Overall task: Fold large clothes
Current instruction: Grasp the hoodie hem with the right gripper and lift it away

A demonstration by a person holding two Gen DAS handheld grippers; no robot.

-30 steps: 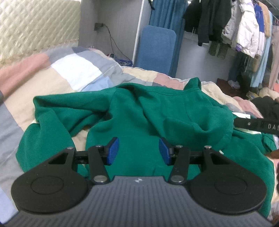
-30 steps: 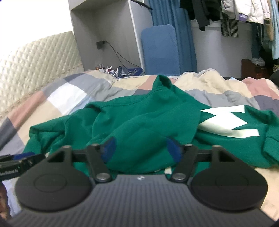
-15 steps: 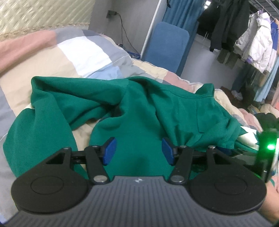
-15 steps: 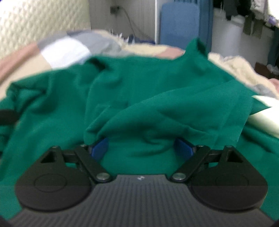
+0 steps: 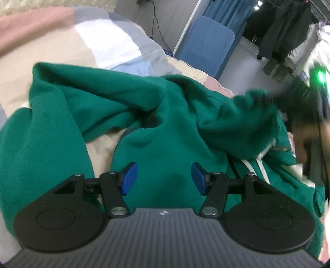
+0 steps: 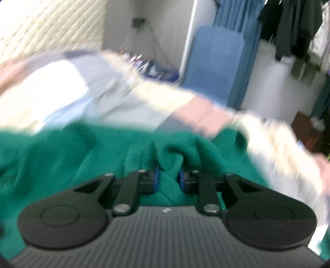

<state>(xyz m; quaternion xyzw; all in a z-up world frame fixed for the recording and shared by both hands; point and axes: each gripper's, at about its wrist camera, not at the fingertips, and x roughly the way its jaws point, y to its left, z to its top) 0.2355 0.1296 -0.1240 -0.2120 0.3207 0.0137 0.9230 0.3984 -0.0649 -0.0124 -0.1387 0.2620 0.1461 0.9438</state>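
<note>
A large green sweatshirt point(image 5: 169, 127) lies crumpled on a patchwork bedspread point(image 5: 47, 53). My left gripper point(image 5: 164, 178) hovers low over its middle, blue pads apart, nothing pinched between them. In the blurred right wrist view, my right gripper point(image 6: 168, 179) has its jaws closing on a bunched fold of the green sweatshirt point(image 6: 171, 156), and the pads press the cloth from both sides. The right gripper's black body with a green light point(image 5: 320, 78) shows at the right edge of the left wrist view, beside the raised cloth.
A quilted cream headboard point(image 6: 41, 26) stands at the left. A blue padded panel point(image 5: 206, 43) leans against the far wall, with a cable and socket point(image 5: 152, 12) nearby. Dark and pale clothes hang on a rack point(image 5: 284, 22) at the far right.
My right gripper swept across the sweatshirt and closed on a fold of it. My left gripper dropped lower and closer to the cloth, jaws staying apart.
</note>
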